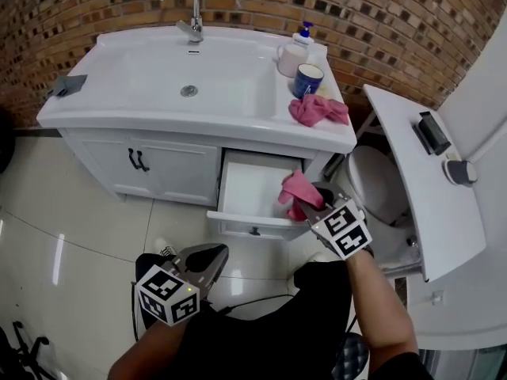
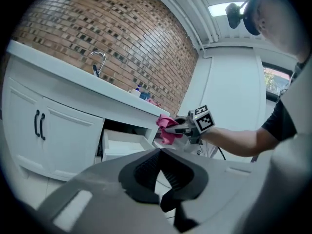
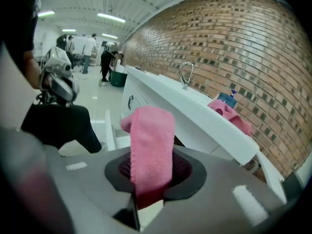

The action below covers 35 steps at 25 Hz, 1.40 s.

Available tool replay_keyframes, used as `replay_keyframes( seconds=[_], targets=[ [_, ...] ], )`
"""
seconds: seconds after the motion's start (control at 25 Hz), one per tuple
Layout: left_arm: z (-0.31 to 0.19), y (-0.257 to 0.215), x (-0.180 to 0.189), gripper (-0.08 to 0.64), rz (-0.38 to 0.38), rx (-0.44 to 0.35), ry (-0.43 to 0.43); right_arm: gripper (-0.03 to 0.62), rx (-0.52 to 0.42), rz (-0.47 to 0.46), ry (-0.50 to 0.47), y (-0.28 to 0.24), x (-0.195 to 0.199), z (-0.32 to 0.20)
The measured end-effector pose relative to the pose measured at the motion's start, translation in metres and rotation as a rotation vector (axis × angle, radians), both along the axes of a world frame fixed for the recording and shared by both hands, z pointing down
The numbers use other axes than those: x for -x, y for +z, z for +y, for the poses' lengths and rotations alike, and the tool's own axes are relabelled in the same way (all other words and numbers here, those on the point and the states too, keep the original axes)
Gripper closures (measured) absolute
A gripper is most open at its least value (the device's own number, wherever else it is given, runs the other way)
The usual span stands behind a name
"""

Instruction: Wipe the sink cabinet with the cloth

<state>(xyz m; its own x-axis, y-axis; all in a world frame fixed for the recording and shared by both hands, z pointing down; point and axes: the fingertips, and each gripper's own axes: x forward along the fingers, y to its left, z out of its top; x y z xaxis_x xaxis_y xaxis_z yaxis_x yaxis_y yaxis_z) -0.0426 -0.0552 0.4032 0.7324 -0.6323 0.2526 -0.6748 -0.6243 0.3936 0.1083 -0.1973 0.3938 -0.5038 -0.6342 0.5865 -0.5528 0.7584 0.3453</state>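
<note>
The white sink cabinet stands under the basin, its right drawer pulled open. My right gripper is shut on a pink cloth, held over the drawer's right side. The same pink cloth stands up folded between the jaws in the right gripper view, and the pink cloth shows again in the left gripper view. A second pink cloth lies on the counter's right end. My left gripper hangs low near the floor, left of the drawer, jaws shut and holding nothing.
A faucet, a soap pump bottle and a blue mug stand on the counter. A grey object sits on its left corner. A toilet and a white shelf are to the right. Tiled floor lies in front.
</note>
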Motion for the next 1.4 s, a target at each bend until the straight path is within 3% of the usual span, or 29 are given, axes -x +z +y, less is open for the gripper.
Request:
replay_keyframes(
  seconds=[0.48,0.76,0.88,1.08,1.4],
  targets=[
    [0.020,-0.022,-0.015,0.555,-0.070,-0.072,0.012,0.498,0.090,-0.569,0.142,-0.050,-0.018,0.117],
    [0.041,-0.025,-0.024,0.555,-0.075,-0.082,0.030,0.499,0.124,-0.742,0.202,-0.046,-0.045,0.167],
    [0.054,-0.022,-0.025,0.555,-0.082,-0.077,0.034,0.499,0.142,-0.776,0.212,-0.039,-0.046,0.190],
    [0.066,-0.023,-0.024,0.555,-0.071,-0.077,0.024,0.499,0.151,-0.752,0.211,-0.026,-0.041,0.222],
    [0.068,-0.020,-0.016,0.555,-0.071,-0.075,0.017,0.499,0.191,-0.728,0.220,-0.012,-0.043,0.232]
  ],
)
